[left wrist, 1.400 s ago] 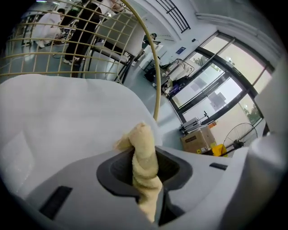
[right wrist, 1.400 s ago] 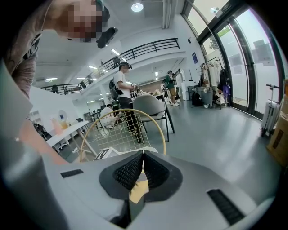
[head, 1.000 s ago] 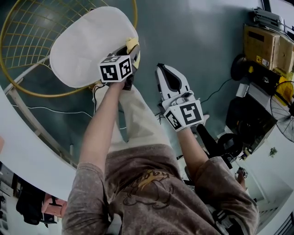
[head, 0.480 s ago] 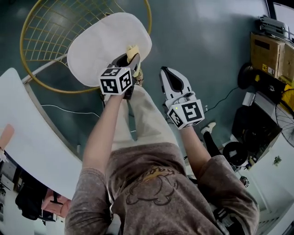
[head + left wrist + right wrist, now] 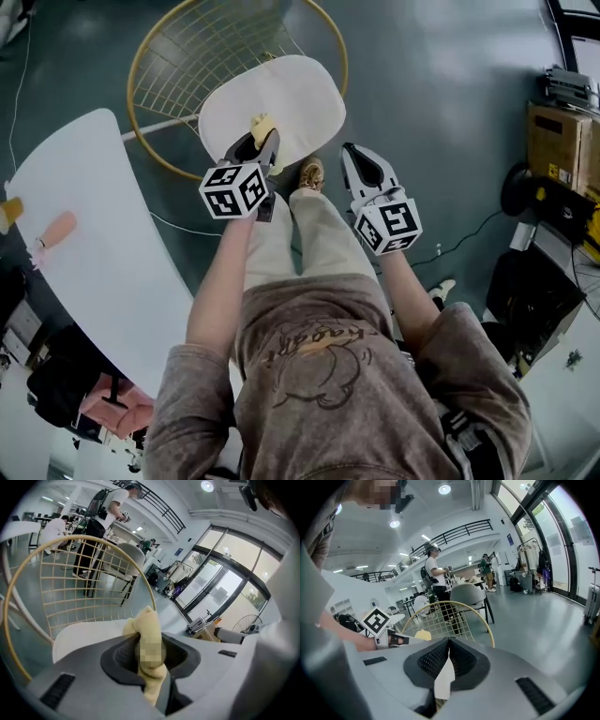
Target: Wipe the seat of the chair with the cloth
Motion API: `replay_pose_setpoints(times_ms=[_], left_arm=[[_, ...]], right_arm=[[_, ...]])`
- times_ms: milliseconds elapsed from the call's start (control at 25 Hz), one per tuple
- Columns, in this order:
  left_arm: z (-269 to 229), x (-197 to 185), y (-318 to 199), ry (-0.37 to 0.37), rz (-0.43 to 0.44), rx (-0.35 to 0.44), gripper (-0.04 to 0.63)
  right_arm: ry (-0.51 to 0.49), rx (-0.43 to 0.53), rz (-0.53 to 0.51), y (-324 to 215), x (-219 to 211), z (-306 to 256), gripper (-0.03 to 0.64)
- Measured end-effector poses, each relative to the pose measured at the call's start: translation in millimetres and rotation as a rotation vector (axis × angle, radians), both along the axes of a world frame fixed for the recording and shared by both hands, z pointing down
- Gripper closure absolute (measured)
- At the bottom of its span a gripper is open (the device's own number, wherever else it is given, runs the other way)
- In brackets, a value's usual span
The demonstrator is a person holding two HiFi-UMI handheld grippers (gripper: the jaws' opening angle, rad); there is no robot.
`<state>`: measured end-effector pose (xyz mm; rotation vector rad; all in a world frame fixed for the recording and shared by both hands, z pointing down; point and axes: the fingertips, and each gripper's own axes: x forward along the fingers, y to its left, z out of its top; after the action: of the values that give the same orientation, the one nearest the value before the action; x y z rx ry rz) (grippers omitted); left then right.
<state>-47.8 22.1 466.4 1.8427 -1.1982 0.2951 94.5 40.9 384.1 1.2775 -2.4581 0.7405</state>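
The chair has a white seat (image 5: 291, 103) and a yellow wire back (image 5: 206, 47). My left gripper (image 5: 260, 141) is over the seat's near edge, shut on a yellow cloth (image 5: 261, 124). In the left gripper view the cloth (image 5: 149, 625) bunches up between the jaws of that gripper (image 5: 150, 644), with the seat (image 5: 86, 632) and wire back (image 5: 70, 583) beyond. My right gripper (image 5: 362, 159) hangs to the right of the seat, shut and holding nothing. In its own view the right gripper (image 5: 448, 642) has its jaws meeting, and the wire back (image 5: 454, 616) shows ahead.
A white round table (image 5: 84, 244) stands to the left of the chair. The person's legs and a shoe (image 5: 310, 174) are just below the seat. Cardboard boxes (image 5: 562, 141), cables and equipment line the right side. Other chairs and people stand in the hall (image 5: 436, 581).
The chair and table have slid right and down in the head view. My left gripper with the cloth went from the seat's right edge to its near edge. The right gripper stayed shut.
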Motion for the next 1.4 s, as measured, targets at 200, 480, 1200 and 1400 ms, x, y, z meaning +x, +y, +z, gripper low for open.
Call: replay_pose_setpoints(times_ms=[200,480,1200,1400], left_arm=[[-50.1,-21.6,4.2,-0.004,-0.038,0.021,0.488],[-115.5,-26.2,17.3,0.018,-0.076,0.071,0.487],[-278.4,-76.6,42.2,-0.159,-0.037,0.402,0.486],[-297.4,-96.0,47.4,-0.176,-0.080,0.472,0.485]], right_arm=[[-0.023,0.017,-0.025,-2.0,-14.2,-39.5,0.591],[-0.054,0.026,-0.059,10.4,-29.8,-87.6,0.591],[-0.067,0.240,-0.157,4.3,-38.9,-199.4,0.591],[-0.067,0.278,-0.105,-4.7,-34.5,-214.2,0.591]])
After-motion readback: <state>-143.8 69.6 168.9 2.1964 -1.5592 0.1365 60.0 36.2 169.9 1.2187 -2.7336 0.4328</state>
